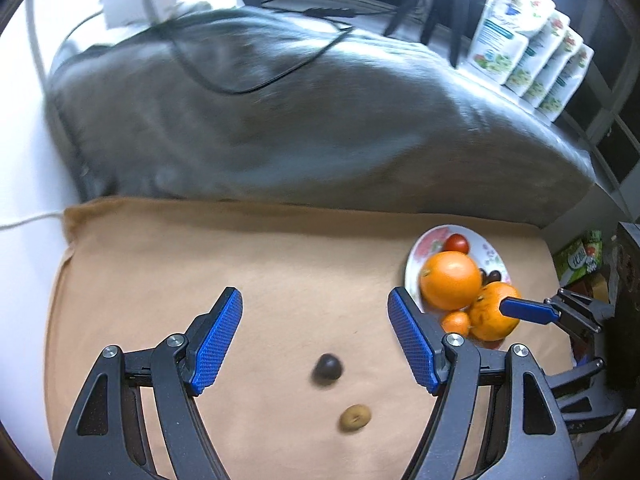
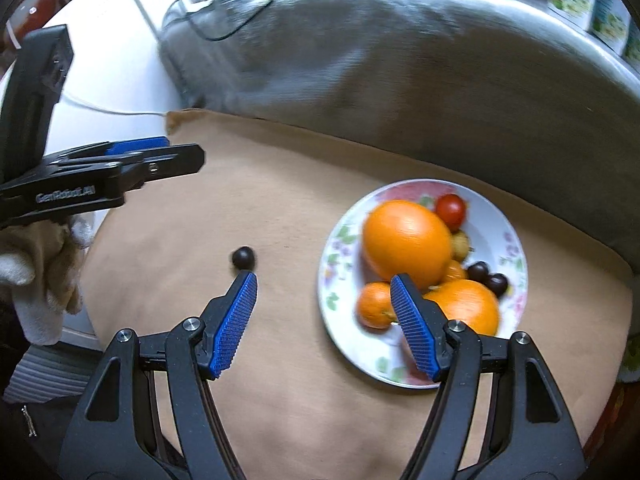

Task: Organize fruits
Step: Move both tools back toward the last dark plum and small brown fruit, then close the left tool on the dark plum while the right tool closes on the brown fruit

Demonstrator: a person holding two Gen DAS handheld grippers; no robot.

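Dark fruit [image 1: 327,367] lies loose mid-cloth [image 1: 160,264], well clear of the plate [image 2: 508,236] near the cloth's right edge; I centre my left gripper [image 1: 316,336], jaws spread and empty like the right gripper [image 2: 324,312], before closing gently.

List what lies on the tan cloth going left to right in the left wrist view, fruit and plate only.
Dark round fruit → small greenish-brown fruit → flowered plate, which carries the big orange and the other fruit.
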